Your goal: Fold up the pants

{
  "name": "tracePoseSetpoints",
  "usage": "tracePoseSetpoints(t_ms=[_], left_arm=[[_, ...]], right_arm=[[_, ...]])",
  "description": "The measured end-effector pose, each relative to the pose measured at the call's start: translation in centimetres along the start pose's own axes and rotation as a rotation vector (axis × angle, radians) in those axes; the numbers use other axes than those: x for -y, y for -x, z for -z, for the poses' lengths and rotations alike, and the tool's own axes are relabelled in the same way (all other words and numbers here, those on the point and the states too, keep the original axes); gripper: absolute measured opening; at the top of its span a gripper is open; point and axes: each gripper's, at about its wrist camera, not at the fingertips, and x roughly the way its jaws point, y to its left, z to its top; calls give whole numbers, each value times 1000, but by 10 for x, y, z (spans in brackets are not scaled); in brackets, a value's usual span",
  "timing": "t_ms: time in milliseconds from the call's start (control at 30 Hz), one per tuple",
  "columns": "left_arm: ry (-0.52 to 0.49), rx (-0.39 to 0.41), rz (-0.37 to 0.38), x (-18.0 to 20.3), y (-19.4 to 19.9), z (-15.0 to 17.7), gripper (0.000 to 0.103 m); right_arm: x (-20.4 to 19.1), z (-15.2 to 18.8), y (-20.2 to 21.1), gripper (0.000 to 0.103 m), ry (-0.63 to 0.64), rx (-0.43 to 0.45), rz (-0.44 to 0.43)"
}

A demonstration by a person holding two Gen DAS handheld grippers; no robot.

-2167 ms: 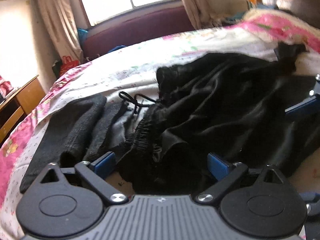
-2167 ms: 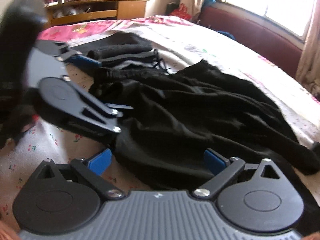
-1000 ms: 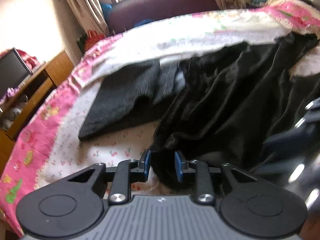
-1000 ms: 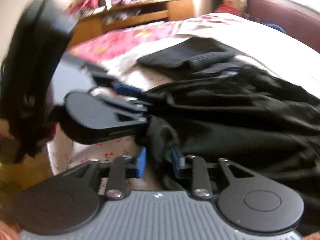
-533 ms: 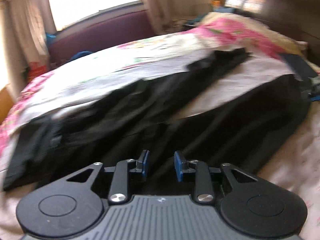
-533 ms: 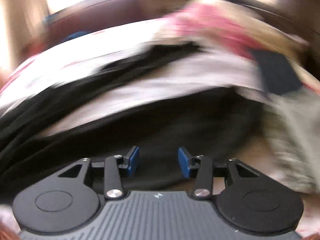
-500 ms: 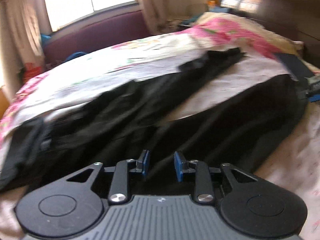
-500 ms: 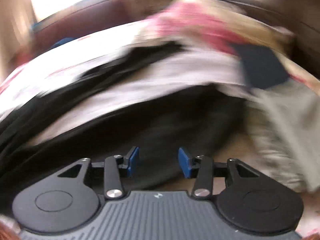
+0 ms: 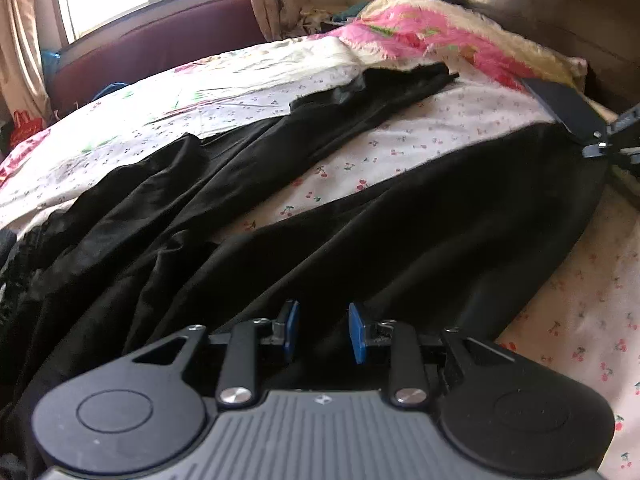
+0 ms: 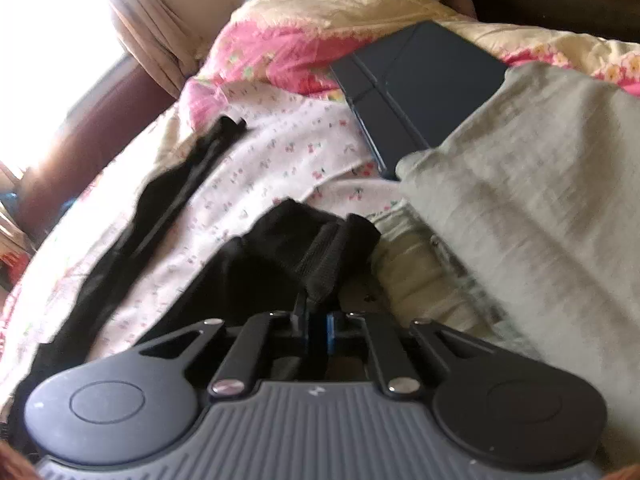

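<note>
Black pants point(image 9: 360, 216) lay spread across the cherry-print sheet point(image 9: 420, 148), legs fanned apart toward the pink quilt point(image 9: 420, 36). Left gripper point(image 9: 323, 332): blue pads partly apart with black cloth between them; whether they pinched it could not be told. Right gripper point(image 10: 318, 326): jaws had just closed, clamped on the ribbed cuff point(image 10: 320, 240) of one leg. Dark blue case point(image 10: 416, 84) lay beside a grey cloth point(image 10: 540, 184). No legible writing or brand.

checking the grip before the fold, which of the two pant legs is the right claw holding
The near leg: its cuff is pinched in the right claw. The far leg lies free, across bare sheet.
</note>
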Motion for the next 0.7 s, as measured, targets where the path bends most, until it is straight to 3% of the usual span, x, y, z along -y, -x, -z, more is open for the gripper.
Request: tracePoseSetpoints(t_ms=[100, 167, 267, 300, 367, 467, 567, 633, 700], left_arm=[[22, -7, 19, -5, -3, 7, 44], [34, -46, 32, -6, -14, 11, 45], [42, -38, 37, -7, -13, 11, 45], [42, -22, 43, -8, -8, 9, 45], [43, 13, 50, -17, 6, 3, 45], [3, 71, 19, -39, 24, -9, 47], [-39, 120, -58, -75, 31, -23, 57], [-72, 128, -128, -102, 26, -33, 58], [-111, 120, -197, -129, 17, -42, 61]], right_arm=[[5, -4, 25, 6, 37, 71, 58], [14, -8, 21, 8, 51, 41, 136], [13, -5, 17, 13, 97, -29, 190], [10, -4, 23, 13, 121, -16, 199], [2, -4, 39, 25, 156, 25, 234], [-12, -3, 64, 29, 247, 117, 292], [-42, -4, 66, 38, 377, 117, 237], [-75, -1, 50, 40, 472, 61, 151], [-116, 5, 25, 40, 588, -23, 7]])
